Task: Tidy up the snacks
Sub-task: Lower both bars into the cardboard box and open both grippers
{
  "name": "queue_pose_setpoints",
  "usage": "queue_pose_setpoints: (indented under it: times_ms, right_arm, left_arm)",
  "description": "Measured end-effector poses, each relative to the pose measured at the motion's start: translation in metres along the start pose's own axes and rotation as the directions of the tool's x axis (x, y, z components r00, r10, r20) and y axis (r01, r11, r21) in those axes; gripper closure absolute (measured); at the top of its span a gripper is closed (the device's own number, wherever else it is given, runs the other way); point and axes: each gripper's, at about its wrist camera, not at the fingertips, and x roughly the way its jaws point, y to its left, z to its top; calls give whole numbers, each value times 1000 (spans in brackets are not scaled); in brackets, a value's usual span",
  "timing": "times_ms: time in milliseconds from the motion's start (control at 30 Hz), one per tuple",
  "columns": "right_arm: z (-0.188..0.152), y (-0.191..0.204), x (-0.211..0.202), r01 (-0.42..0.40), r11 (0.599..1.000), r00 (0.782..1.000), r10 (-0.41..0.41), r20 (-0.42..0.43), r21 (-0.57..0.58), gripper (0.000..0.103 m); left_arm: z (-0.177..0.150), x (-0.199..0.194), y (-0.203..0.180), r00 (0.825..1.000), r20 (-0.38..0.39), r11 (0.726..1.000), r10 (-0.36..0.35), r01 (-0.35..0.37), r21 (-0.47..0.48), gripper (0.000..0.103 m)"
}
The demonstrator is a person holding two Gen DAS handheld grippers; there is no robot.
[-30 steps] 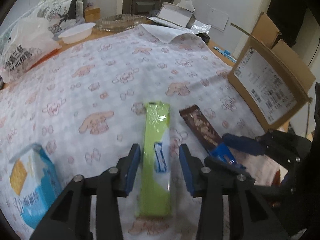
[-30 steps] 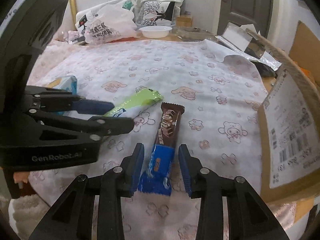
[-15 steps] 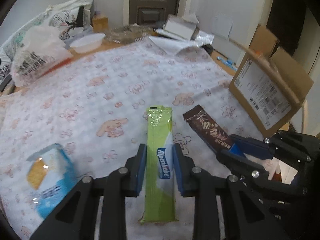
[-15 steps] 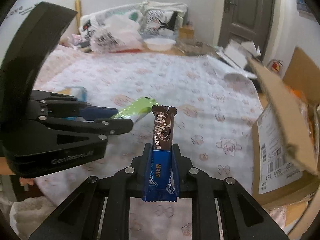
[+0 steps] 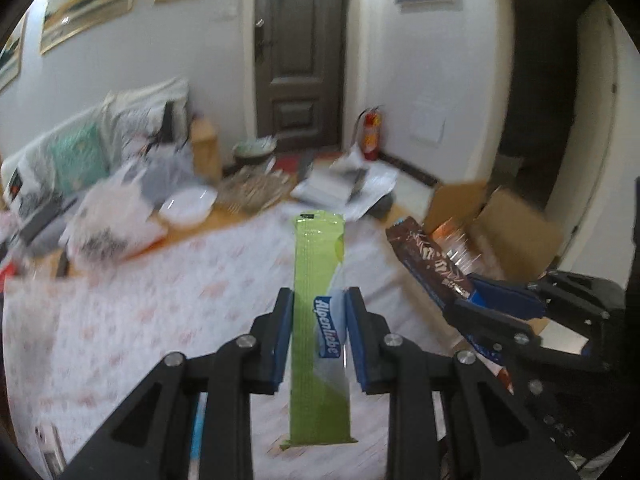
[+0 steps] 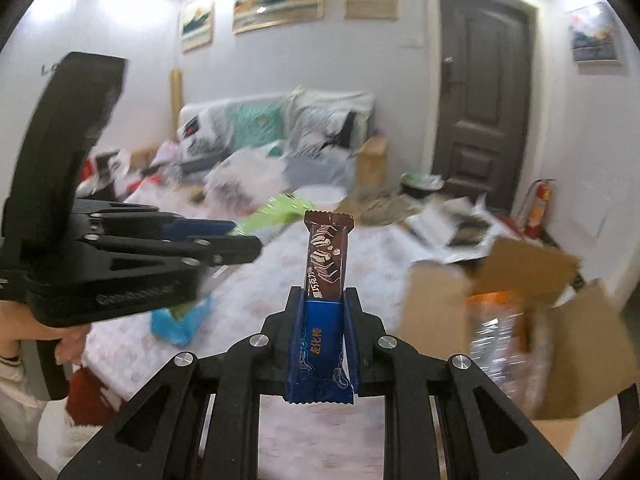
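Gripping the green candy pack (image 5: 320,320), the left jaws pinch its middle; right jaws clamp the chocolate bar (image 6: 324,280) low, both lifted off the desk (image 5: 160,300).

Your left wrist camera looks forward along the left gripper (image 5: 319,320) from above the near edge of the table (image 5: 160,304), tilted up enough to take in the dark door (image 5: 306,56) and the far wall, with the fingers very close in the lower frame. Your right wrist camera sits just to the right, above the same near edge, looking along the right gripper (image 6: 323,332) in much the same direction. Both views share the far table edge, the door (image 6: 480,108), the fire extinguisher (image 5: 371,133) (image 6: 538,206), the cardboard box (image 5: 516,232) (image 6: 516,300) at the table's right edge, and each shows the other gripper from the side.
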Motion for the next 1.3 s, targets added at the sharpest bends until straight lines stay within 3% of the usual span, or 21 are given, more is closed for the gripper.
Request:
queue_pose_setpoints:
  times_ms: [133, 233, 433, 567, 767, 900, 967, 1100, 1300]
  right_arm:
    - [0, -52, -20, 79, 995, 997, -80, 12, 54, 89]
    - [-6, -91, -24, 134, 986, 991, -134, -10, 98, 89]
    - [-31, -151, -8, 190, 971, 979, -175, -106, 147, 89]
    - [-45, -175, 9, 197, 967, 973, -172, -156, 162, 89]
    - [-54, -188, 20, 204, 967, 967, -174, -187, 154, 88]
    - [-58, -187, 20, 208, 966, 965, -176, -197, 155, 87]
    - [-58, -185, 18, 212, 965, 964, -180, -197, 157, 86]
    - [-56, -184, 12, 222, 962, 964, -192, -185, 158, 78]
    - [-44, -160, 1, 207, 969, 970, -185, -158, 135, 77]
  left_arm:
    - [34, 11, -48, 995, 33, 995, -93, 92, 39, 79]
    - [51, 32, -85, 984, 16, 983, -177, 175, 58, 79]
    - [64, 88, -151, 958, -80, 953, -276, 284, 105, 79]
    - [61, 126, -176, 944, -156, 946, -291, 308, 100, 79]
    - [49, 165, -178, 929, -240, 950, -281, 305, 68, 79]
    - [46, 169, -173, 923, -253, 949, -289, 310, 49, 79]
    - [48, 167, -170, 923, -250, 949, -294, 313, 40, 74]
    - [48, 156, -162, 927, -235, 950, -292, 309, 39, 69]
    - [46, 122, -136, 947, -179, 961, -265, 274, 28, 59]
